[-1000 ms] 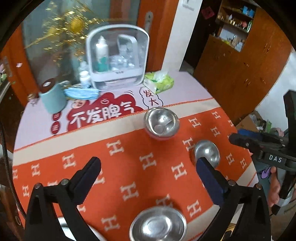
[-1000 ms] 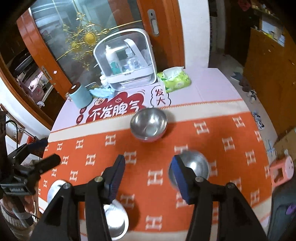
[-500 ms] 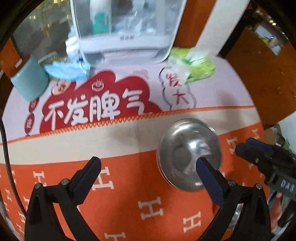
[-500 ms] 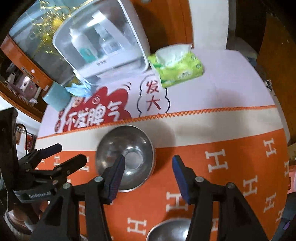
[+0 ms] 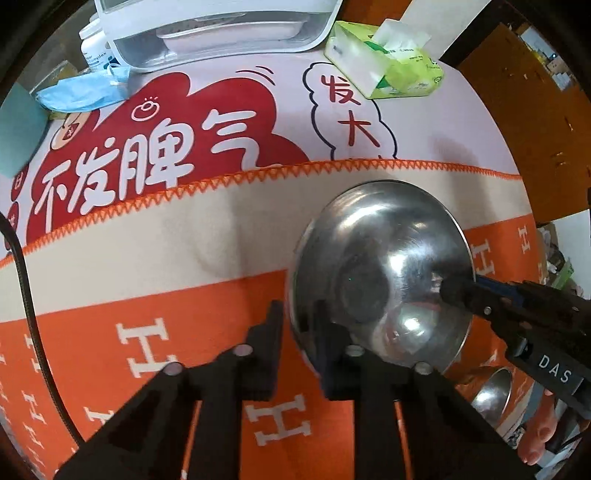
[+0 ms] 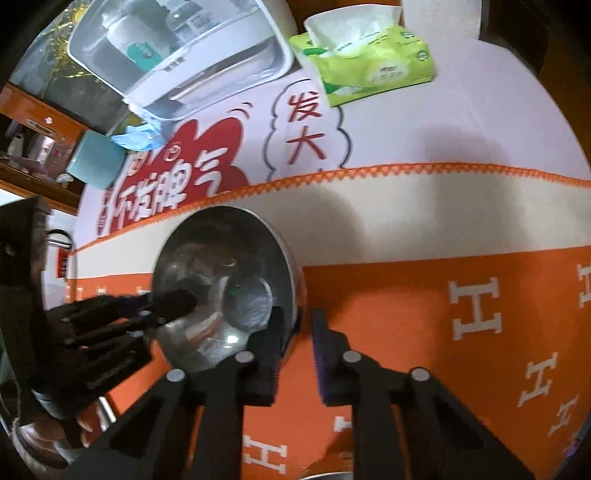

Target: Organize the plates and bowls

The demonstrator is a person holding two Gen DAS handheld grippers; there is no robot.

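Both tongs descended onto steel bowl, closing on opposite rims; second bowl only in left view

Two black two-finger grippers, the left gripper and the right gripper. Two steel bowls: a large bowl and a second bowl partly seen at the table's edge. One green tissue pack, one white storage case, one blue face mask, one teal container, one white pill bottle
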